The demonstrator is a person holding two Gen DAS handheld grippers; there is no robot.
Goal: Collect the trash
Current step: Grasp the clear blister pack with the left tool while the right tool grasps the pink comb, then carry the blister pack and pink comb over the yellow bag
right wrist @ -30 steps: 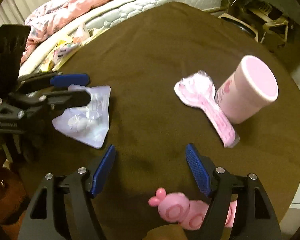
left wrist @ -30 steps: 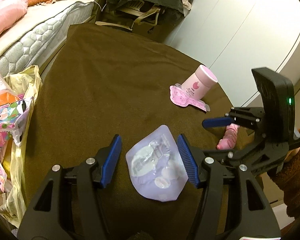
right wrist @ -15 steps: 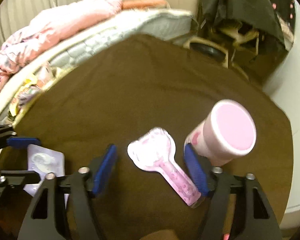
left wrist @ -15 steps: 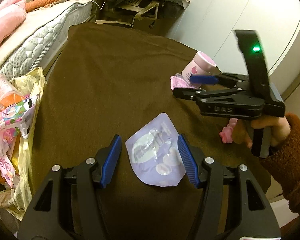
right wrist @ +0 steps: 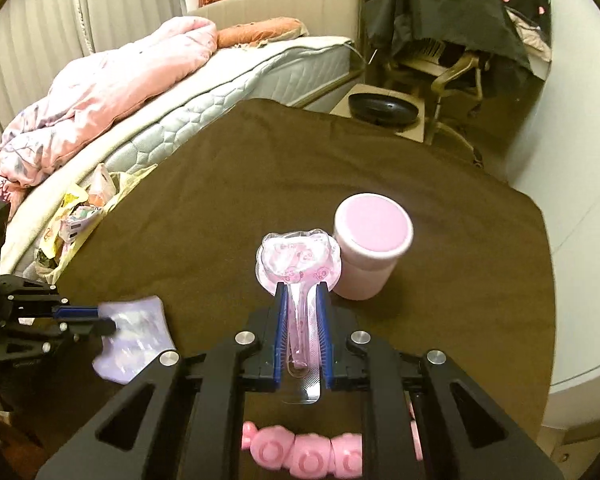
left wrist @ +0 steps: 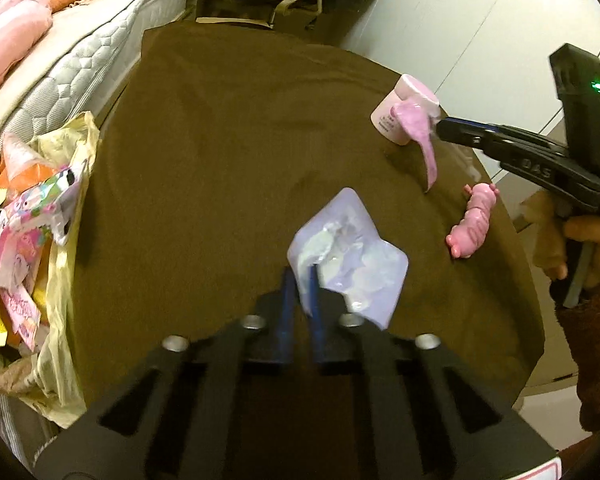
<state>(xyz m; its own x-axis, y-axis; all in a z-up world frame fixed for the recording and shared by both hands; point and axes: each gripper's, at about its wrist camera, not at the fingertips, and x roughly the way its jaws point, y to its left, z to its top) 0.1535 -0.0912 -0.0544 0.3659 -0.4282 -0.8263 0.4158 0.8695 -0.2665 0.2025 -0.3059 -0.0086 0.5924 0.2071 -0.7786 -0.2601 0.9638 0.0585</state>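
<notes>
Nearest, the thin lilac blister pack (left wrist: 350,258) is pinched at its near edge by the left gripper (left wrist: 302,280). It looks light and bendy, so an edge is best. To the right, the right gripper (right wrist: 302,328) is closing on the pink blister pack (right wrist: 298,264)'s narrow handle, lifted off the brown cloth (left wrist: 228,128). Far left, the trash bag (left wrist: 66,280) waits.

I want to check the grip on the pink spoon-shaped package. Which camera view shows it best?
The right wrist view: the pink spoon-shaped package sits centred, its narrow stem between the closing jaws of the right hand-held gripper. The left wrist view shows it only small and side-on, hanging from that gripper in front of the pink cup.
</notes>
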